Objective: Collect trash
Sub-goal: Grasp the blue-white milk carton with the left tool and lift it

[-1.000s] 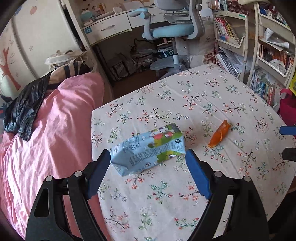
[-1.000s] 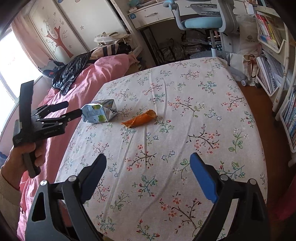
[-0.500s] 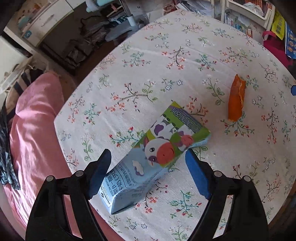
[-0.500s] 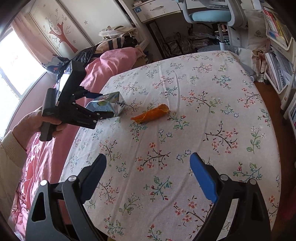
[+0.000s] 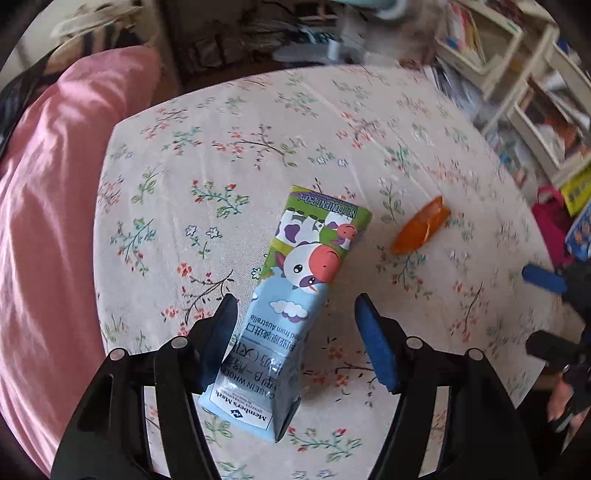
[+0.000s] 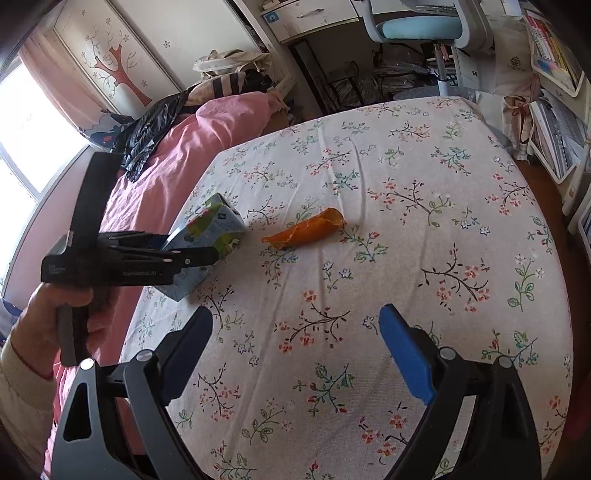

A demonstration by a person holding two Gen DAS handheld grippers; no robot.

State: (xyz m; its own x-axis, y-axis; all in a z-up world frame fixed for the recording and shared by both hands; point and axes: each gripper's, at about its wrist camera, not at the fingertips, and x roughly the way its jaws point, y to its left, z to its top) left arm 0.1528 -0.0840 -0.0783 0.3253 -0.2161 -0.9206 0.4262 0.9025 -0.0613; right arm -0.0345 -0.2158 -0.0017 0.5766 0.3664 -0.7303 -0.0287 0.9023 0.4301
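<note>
A blue and green milk carton (image 5: 295,295) with a cartoon cow lies flat on the floral tablecloth (image 5: 258,140). My left gripper (image 5: 295,325) is open and straddles the carton's near end, its jaws on either side without clamping it. An orange wrapper (image 5: 421,229) lies to the carton's right. In the right wrist view the carton (image 6: 207,236) sits at the table's left edge with the left gripper (image 6: 192,254) over it, and the wrapper (image 6: 306,230) lies mid-table. My right gripper (image 6: 295,350) is open and empty above the near side of the table.
A pink bed cover (image 6: 177,147) borders the table's left edge. Bookshelves (image 5: 535,92) stand at the right, and an office chair (image 6: 421,26) and a desk stand beyond the far edge. A black bag (image 6: 147,125) lies on the bed.
My left gripper has come down and forward over the carton, so its jaws now straddle the carton's near end. The right gripper has barely moved.
</note>
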